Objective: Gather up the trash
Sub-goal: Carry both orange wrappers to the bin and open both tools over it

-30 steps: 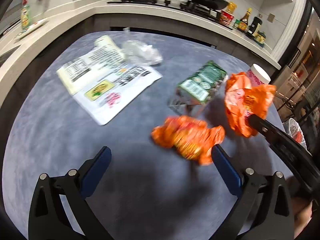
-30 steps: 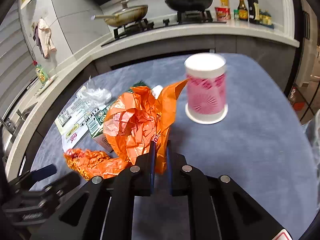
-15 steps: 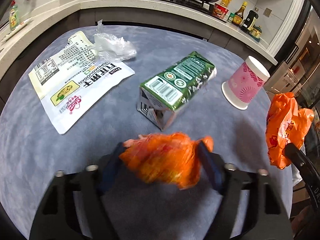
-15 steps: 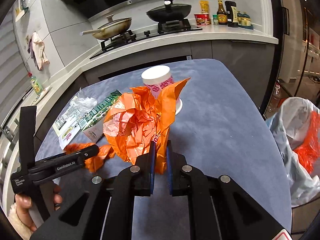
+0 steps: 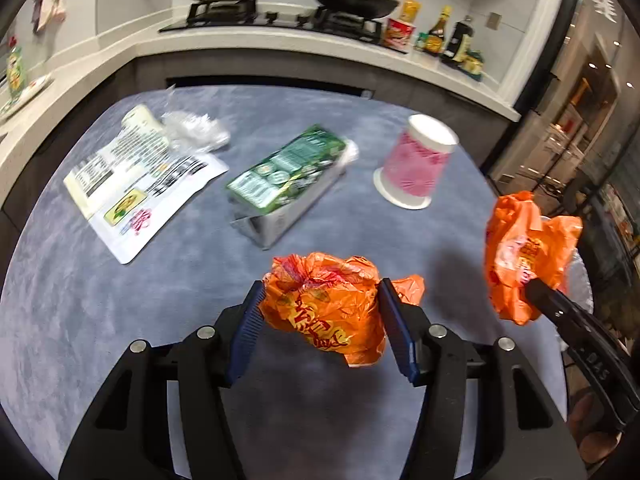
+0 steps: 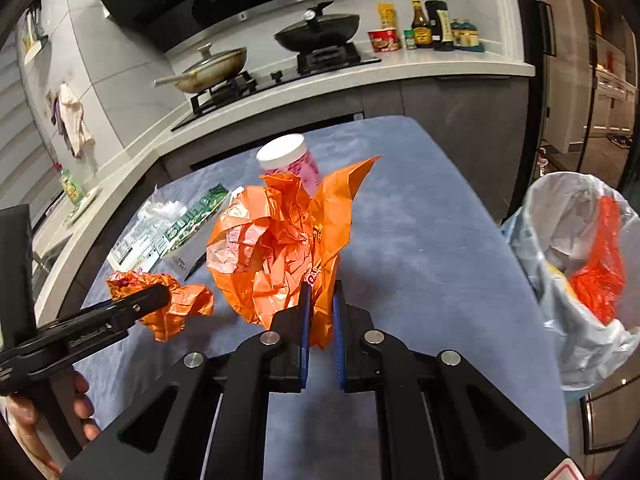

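My left gripper [image 5: 322, 294] is shut on a crumpled orange wrapper [image 5: 324, 308] and holds it just above the grey table; the wrapper also shows in the right wrist view [image 6: 176, 304]. My right gripper [image 6: 320, 292] is shut on a larger crumpled orange plastic bag [image 6: 280, 244], raised above the table; the bag also shows at the right of the left wrist view [image 5: 524, 252]. A bin lined with a clear bag [image 6: 576, 264] stands off the table's right edge and holds orange trash.
On the grey table [image 5: 80, 300] lie a green carton [image 5: 288, 176], a pink paper cup upside down [image 5: 416, 164], a white printed pouch [image 5: 136, 184] and clear crumpled plastic [image 5: 196, 132]. A counter with a stove and pans [image 6: 280, 56] runs behind.
My left gripper closed on the orange wrapper and lifted it off the table. My right gripper carried the orange bag to the right, and the lined bin came into its view.
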